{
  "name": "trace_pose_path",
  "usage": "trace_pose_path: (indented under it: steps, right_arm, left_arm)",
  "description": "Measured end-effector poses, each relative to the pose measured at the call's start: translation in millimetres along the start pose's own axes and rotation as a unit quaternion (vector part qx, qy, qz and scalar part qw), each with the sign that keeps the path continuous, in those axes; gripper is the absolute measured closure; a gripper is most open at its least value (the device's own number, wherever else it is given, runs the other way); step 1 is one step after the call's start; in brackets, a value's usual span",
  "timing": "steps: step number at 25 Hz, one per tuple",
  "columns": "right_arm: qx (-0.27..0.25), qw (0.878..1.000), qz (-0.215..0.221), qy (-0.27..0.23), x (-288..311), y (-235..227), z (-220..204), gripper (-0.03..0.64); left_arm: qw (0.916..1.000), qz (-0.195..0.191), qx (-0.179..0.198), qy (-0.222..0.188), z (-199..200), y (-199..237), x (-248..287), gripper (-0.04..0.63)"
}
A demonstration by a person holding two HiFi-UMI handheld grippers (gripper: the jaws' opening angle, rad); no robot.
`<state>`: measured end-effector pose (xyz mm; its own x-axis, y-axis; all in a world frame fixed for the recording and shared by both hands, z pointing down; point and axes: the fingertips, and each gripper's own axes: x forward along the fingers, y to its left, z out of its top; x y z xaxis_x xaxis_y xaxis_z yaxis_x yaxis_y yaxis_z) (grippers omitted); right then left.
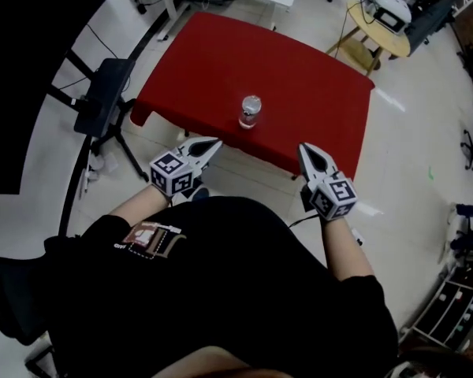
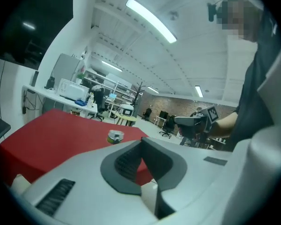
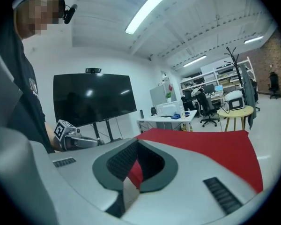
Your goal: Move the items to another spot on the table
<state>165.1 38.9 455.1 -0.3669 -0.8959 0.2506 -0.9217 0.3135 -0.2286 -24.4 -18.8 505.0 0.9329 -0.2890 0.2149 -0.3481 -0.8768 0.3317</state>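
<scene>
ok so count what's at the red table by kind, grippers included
clear container: 1
grippers: 2 (left gripper, right gripper)
red table: 1
total: 4

Both forearms (image 1: 345, 249) stick out in front of the body, left gripper (image 1: 214, 142) and right gripper (image 1: 303, 147) well apart, tips angled a bit toward each other, both with jaws closed on nothing.
</scene>
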Motion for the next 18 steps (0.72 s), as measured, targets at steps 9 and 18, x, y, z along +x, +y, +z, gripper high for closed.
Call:
trace_pose_path:
  steps: [9, 18]
  right_arm:
    - [0.022, 0.999, 0.036, -0.018, -48, 102, -4, 0.607]
    - [0.045, 0.997, 0.035, -0.049, -8, 187, -15, 0.611]
  left_arm:
    - [0.9970, -0.071, -0.018, -0.023, 62, -69, -71, 0.594]
    - [0.9893, -0.144, -0.021, -0.012, 57, -57, -140, 0.594]
